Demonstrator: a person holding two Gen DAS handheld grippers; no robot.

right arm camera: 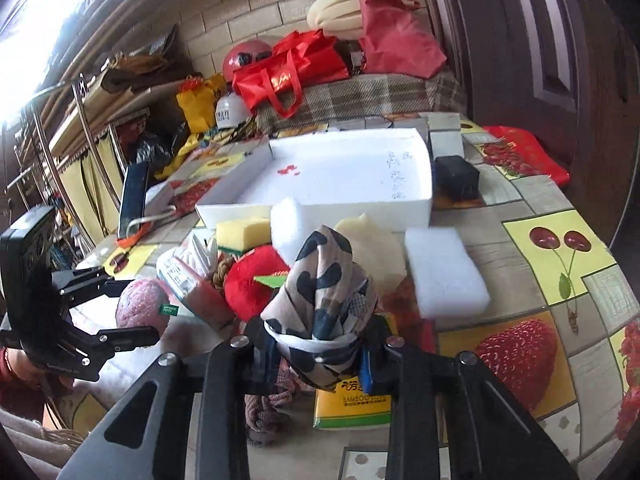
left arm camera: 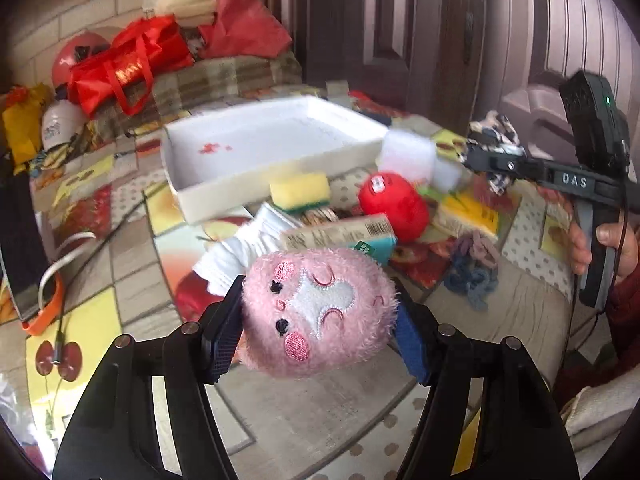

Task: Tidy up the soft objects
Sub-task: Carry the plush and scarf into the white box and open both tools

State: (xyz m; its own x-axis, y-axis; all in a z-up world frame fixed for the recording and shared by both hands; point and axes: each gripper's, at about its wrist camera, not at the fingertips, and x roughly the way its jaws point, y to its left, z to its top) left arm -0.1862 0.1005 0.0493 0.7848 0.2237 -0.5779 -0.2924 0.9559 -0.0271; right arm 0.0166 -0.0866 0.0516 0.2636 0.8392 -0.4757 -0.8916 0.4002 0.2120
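Left gripper [left arm camera: 318, 316] clamped on a round fluffy pink plush toy with an embroidered face [left arm camera: 320, 314], held above the fruit-print vinyl tablecloth [left arm camera: 100, 280], near the table's front edge. Right gripper [right arm camera: 320, 350] clamped on a bunched black-and-beige patterned fabric scarf [right arm camera: 322, 300], which stands up out of the jaws.

Left wrist view only: plush face, white folded cloth [left arm camera: 240, 252] behind it, printed tissue pack with teal end [left arm camera: 344, 236], tangle of grey-blue knitted cord [left arm camera: 472, 268], and the right gripper from the side with the scarf hanging at its tips.

Right wrist view only: plush back with a green tag, yellow tissue pack [right arm camera: 352, 404] lying under the right gripper, white foam block [right arm camera: 444, 272] right of the scarf, cream foam piece [right arm camera: 372, 248] behind the scarf, black box [right arm camera: 456, 178] beside the tray.

Both views: shallow white rectangular foam tray [left arm camera: 276, 168] at table centre with small red marks inside, yellow-green sponge [left arm camera: 300, 192] touching its near wall, red strawberry-like plush [left arm camera: 394, 204] near the sponge. Red bags [right arm camera: 288, 64] piled on a plaid-covered surface at the back.
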